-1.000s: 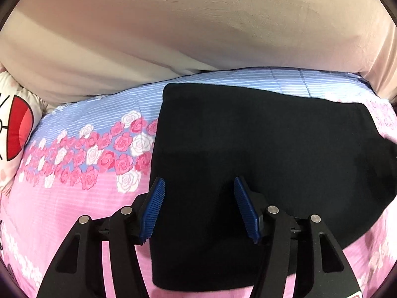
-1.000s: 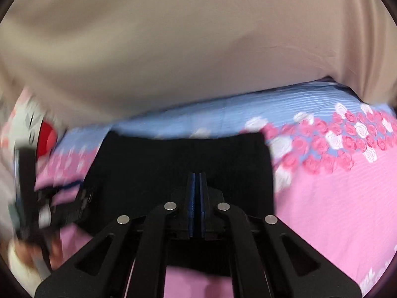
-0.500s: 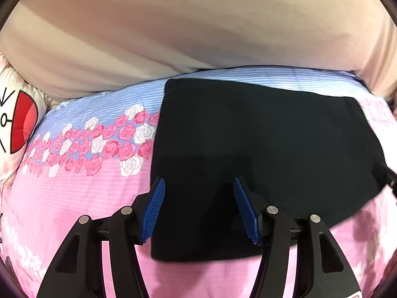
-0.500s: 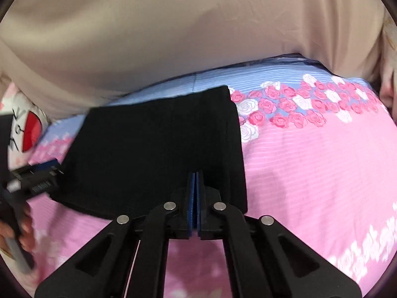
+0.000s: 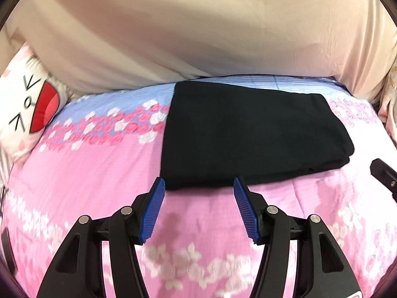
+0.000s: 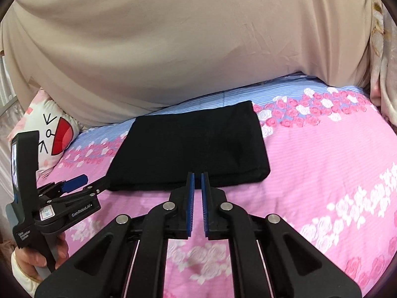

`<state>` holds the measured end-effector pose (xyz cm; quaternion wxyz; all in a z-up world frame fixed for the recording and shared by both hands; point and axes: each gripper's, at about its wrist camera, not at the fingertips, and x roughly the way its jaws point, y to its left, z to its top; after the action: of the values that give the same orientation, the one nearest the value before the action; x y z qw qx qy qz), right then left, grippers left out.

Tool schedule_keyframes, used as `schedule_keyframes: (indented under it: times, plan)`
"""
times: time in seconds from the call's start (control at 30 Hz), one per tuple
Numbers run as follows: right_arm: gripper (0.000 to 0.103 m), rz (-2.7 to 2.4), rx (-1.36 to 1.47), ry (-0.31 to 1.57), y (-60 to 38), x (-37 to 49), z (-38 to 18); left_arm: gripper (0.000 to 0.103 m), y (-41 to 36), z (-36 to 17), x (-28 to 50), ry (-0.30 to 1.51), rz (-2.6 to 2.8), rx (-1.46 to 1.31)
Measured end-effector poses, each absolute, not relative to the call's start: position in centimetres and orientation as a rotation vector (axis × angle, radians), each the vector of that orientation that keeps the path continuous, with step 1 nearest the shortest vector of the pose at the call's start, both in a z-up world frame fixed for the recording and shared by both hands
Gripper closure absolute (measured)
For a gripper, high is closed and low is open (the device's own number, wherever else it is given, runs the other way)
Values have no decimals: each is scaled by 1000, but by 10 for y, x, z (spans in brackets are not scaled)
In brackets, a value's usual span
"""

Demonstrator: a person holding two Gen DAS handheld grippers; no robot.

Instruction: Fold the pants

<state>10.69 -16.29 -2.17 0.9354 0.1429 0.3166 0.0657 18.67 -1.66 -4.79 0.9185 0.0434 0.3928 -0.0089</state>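
The black pants (image 5: 250, 134) lie folded into a flat rectangle on the pink flowered bedspread (image 5: 99, 173); they also show in the right wrist view (image 6: 193, 146). My left gripper (image 5: 198, 186) is open and empty, just in front of the pants' near edge. My right gripper (image 6: 197, 178) is slightly open with a narrow gap between its blue pads, empty, in front of the pants' near edge. The left gripper (image 6: 74, 182) shows at the left of the right wrist view, held by a hand.
A beige sheet (image 5: 198, 32) hangs behind the bed. A white cartoon pillow (image 5: 32, 114) with a red mouth lies at the far left; it also shows in the right wrist view (image 6: 54, 134). The bedspread has a blue striped band with roses (image 6: 310, 106) at the back.
Both grippers have pulled back from the pants toward the near side of the bed. The right gripper's pads, pressed together before, now stand slightly apart. The pants lie still.
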Motion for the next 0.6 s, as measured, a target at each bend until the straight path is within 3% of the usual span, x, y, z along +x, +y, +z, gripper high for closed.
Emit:
schedule_keyframes:
  times: [0.13,0.6]
  plan:
    - [97,146,287,639,-155,93,-18,39,-14,-43,165,786,-1,81]
    - [97,90,175,597,-128,66,-5,36,-11,-35,131,734,11,98]
